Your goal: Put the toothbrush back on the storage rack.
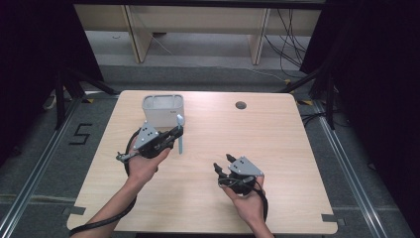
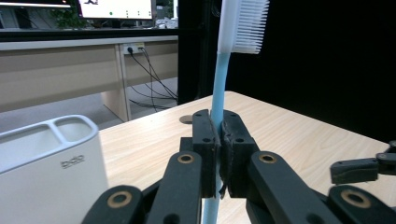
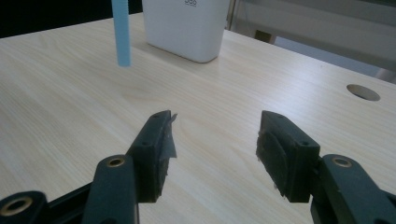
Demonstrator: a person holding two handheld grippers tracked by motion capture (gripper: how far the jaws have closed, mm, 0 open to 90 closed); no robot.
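Blue toothbrush (image 2: 218, 88) upright, clamped btwn left tool (image 2: 219, 140) pads.

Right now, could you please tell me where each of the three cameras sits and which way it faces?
High view: above the person's side, looking forward and down on the light wooden table; both forearms and hands show.
Left gripper view: rides the left gripper, looking along jaws shut on the upright light-blue toothbrush; the white plastic holder stands beside.
Right gripper view: rides the right gripper, looking along open, empty jaws over the table.
Shared: both gripper views show the toothbrush, the holder and the table's round hole.
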